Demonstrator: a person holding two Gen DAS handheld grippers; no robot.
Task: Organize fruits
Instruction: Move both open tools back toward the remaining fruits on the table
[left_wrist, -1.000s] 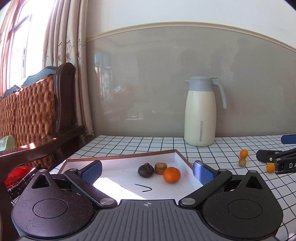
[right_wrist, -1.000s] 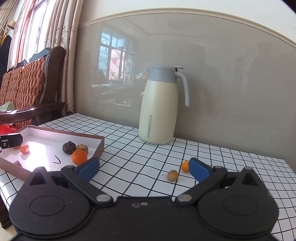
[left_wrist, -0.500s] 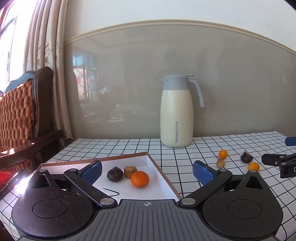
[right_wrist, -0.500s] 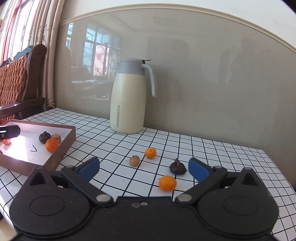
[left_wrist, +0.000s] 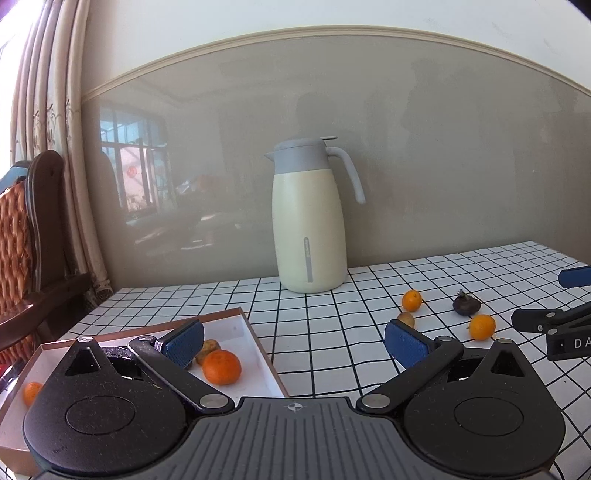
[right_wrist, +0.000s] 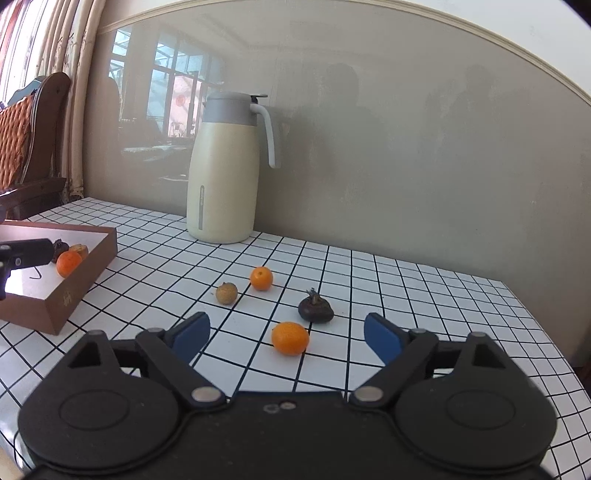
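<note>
A table (right_wrist: 424, 295) covered in a white cloth with a black grid stands against a grey wall. A cream jug (right_wrist: 221, 177) with a grey lid and handle stands upright at the back, and a wooden chair (left_wrist: 40, 229) with an orange cushion sits at the left by curtains.

Four fruits lie loose on the cloth, with nothing blocking them: a small orange (right_wrist: 290, 338) nearest, a dark brown fruit (right_wrist: 316, 309) with a stalk just behind it, another orange (right_wrist: 261, 278) farther back, and a tan fruit (right_wrist: 226, 293) beside that one. A shallow brown box (right_wrist: 85, 273) with a white floor lies to the left, holding an orange (left_wrist: 221, 367) and other fruits.

The right tongs (right_wrist: 287, 338) are closing; the nearest orange sits just beyond their blue tips, untouched. The left tongs (left_wrist: 294, 341) are spread wide and empty at the box's right corner.
</note>
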